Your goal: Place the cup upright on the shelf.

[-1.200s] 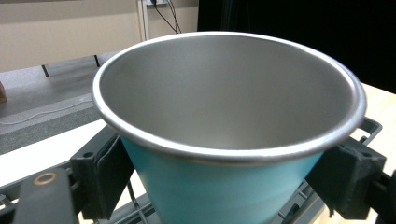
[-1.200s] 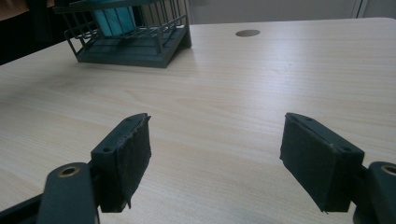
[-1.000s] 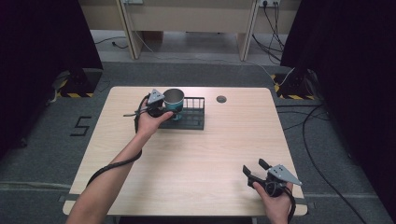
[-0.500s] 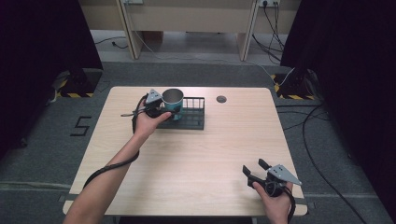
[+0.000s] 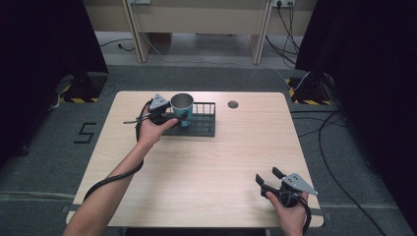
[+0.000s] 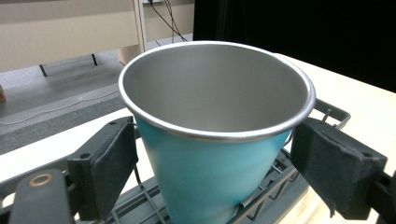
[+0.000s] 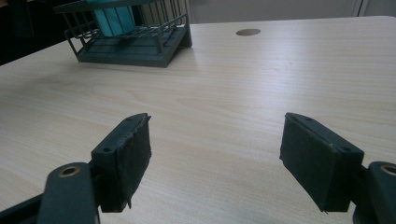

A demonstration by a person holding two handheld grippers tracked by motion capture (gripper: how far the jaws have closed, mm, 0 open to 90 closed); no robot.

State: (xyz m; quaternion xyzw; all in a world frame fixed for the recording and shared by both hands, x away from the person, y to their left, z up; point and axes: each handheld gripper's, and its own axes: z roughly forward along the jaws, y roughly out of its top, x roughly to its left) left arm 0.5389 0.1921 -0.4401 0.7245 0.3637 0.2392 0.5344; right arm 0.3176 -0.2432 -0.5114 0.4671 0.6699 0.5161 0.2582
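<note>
My left tool (image 6: 210,154) straddles the teal cup (image 6: 212,154) in the rack (image 5: 199,125), jaws not quite touching; my right tool (image 7: 224,154) gapes empty near the bench's right front corner.

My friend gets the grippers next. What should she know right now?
Left gripper: jaws open on either side of the cup, pads not touching it.
Right gripper: open, holding nothing, low over the table near its front right corner.
Cup: upright in the wire rack's left end.
Done: cup is in the rack.
Left: probably just back the left gripper away.
</note>
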